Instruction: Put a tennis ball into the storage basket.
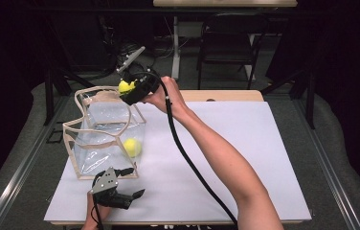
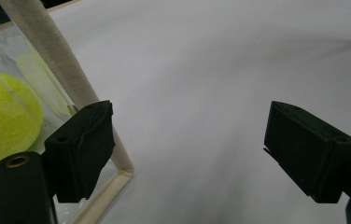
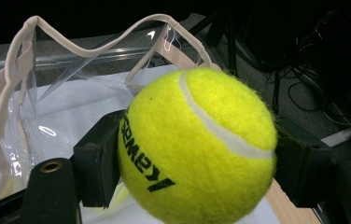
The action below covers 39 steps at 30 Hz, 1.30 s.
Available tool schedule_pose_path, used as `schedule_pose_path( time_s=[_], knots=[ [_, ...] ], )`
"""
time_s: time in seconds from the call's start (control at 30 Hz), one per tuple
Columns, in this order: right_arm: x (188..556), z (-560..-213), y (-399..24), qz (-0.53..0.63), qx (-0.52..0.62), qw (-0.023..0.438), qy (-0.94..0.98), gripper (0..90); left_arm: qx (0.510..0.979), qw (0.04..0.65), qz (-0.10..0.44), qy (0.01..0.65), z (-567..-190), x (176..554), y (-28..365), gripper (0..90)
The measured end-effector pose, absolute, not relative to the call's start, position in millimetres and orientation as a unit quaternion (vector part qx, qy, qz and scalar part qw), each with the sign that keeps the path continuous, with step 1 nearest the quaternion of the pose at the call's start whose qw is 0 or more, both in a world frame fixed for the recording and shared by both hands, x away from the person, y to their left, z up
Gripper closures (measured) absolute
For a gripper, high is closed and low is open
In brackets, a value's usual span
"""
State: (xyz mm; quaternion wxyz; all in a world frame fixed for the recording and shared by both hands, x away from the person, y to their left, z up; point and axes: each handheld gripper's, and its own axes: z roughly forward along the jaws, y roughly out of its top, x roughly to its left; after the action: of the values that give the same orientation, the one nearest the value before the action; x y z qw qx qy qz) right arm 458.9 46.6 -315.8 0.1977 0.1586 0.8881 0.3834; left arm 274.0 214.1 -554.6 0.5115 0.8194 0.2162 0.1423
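A clear plastic bag (image 1: 102, 139) with beige trim stands open at the left of the white table. One yellow tennis ball (image 1: 132, 147) lies inside it by the near right wall, and shows through the plastic as the same ball (image 2: 3, 116) in the left gripper view. My right gripper (image 1: 129, 89) hovers over the bag's far right rim, shut on a second tennis ball (image 3: 198, 144); the bag's mouth (image 3: 94, 60) is just beyond it. My left gripper (image 1: 135, 195) rests low by the bag's near right corner (image 2: 117, 175), jaws open with nothing between them.
The white table surface (image 1: 226, 158) stretches to the right of the bag. A black cable (image 1: 192, 167) trails from the right gripper along the forearm. A dark chair (image 1: 228, 43) and a table leg stand beyond the far edge.
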Motion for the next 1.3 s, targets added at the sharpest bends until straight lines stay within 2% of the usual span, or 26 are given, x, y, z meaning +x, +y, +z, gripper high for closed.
schedule_pose_path(
  time_s=[1.3],
  knots=[
    [449.3,-325.6,79.2,0.386,0.135,0.186,0.893,26.5,0.820,0.513,0.142,0.210,-554.1,274.1,214.2,16.1]
  ],
)
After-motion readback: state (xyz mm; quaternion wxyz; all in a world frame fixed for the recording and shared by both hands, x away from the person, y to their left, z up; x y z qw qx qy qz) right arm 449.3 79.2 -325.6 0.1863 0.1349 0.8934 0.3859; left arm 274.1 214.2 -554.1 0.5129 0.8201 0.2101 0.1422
